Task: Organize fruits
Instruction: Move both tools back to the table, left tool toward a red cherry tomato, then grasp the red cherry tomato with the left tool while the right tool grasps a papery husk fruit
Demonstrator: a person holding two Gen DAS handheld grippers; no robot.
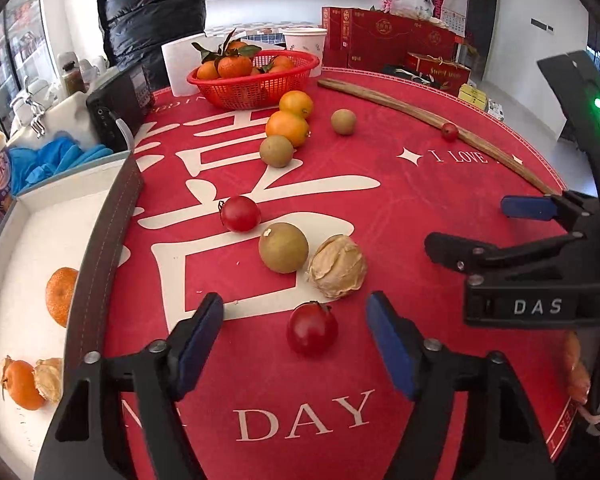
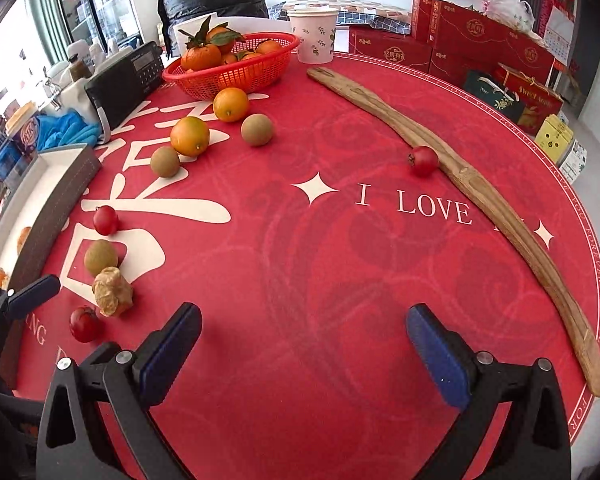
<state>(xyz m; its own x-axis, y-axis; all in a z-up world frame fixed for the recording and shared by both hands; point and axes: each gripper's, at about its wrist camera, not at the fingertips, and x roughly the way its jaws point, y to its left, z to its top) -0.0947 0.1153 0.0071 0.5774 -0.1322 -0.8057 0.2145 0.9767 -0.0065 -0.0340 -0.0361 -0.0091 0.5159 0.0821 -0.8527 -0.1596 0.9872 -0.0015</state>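
**Fruit scattered on the red mat, both grippers released**

You had two containers in view. The red basket (image 1: 256,80) sat at 12 o'clock on the red mat (image 1: 340,208) and held a heap of leafy mandarins (image 1: 232,65). The white box (image 1: 28,248) lay at 9 o'clock off the mat's edge; in it were one mandarin (image 1: 61,295) against the near wall and, closer to you, a peeled orange fruit with its papery husk (image 1: 28,382). A paper cup (image 2: 314,34) stood just beside the basket, its contents hidden.

Your left gripper (image 1: 296,344) was released, its blue pads (image 1: 198,344) spread wide, holding nothing. The nearest red fruit (image 1: 312,330) lay on the mat between those pads, just ahead of the tips, touching neither. At its 12 o'clock sat a husked fruit (image 1: 337,266), touching a brown round fruit (image 1: 283,247), with another red fruit (image 1: 240,213) farther at 11 o'clock. Toward the basket lay two oranges (image 1: 288,128) and two more brown fruits (image 1: 276,151).

Your right gripper (image 2: 304,356) was also released and empty, over bare mat. A lone red fruit (image 2: 423,161) rested at its 1 o'clock, well apart, against a long wooden stick (image 2: 500,216).
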